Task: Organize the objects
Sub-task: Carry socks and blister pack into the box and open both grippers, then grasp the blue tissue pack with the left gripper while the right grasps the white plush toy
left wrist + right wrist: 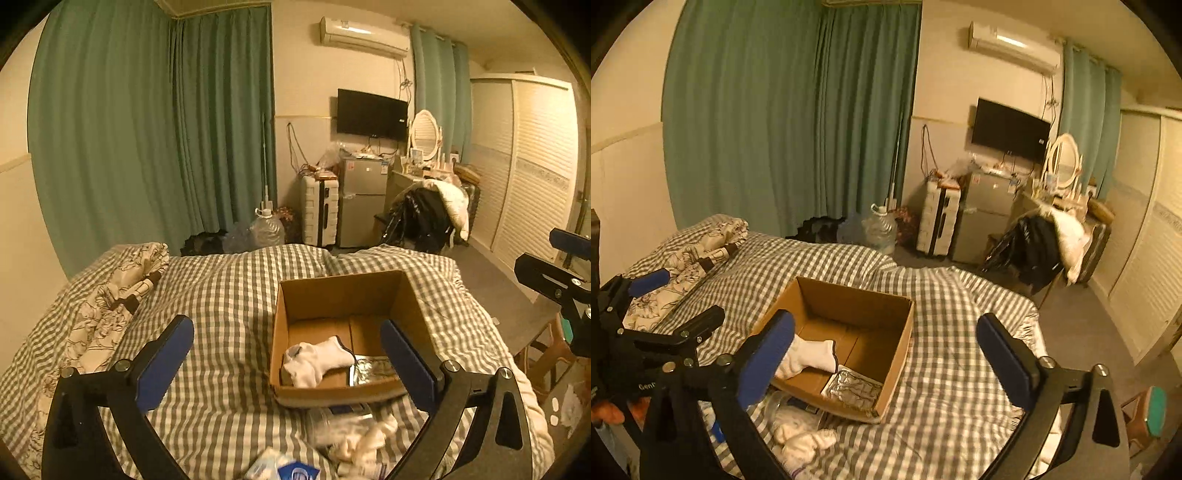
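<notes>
An open cardboard box (340, 291) (849, 299) sits on the checked bed cover. Inside lie white socks (317, 358) (809, 356) and a silver foil packet (373, 369) (853, 389). In front of the box lie a clear bag of white items (351, 432) (798, 432) and a blue-and-white packet (284, 470). My left gripper (291, 363) is open and empty, hovering above the box's near edge; it also shows in the right wrist view (676, 299). My right gripper (886, 354) is open and empty, above the box's right side; it also shows in the left wrist view (554, 258).
A floral pillow (107, 295) (683, 254) lies at the bed's left. Beyond the bed stand a water jug (266, 229), a suitcase (319, 210), a small fridge (364, 199), a chair with clothes (432, 214) and a wardrobe (535, 166). A stool (1145, 413) stands at right.
</notes>
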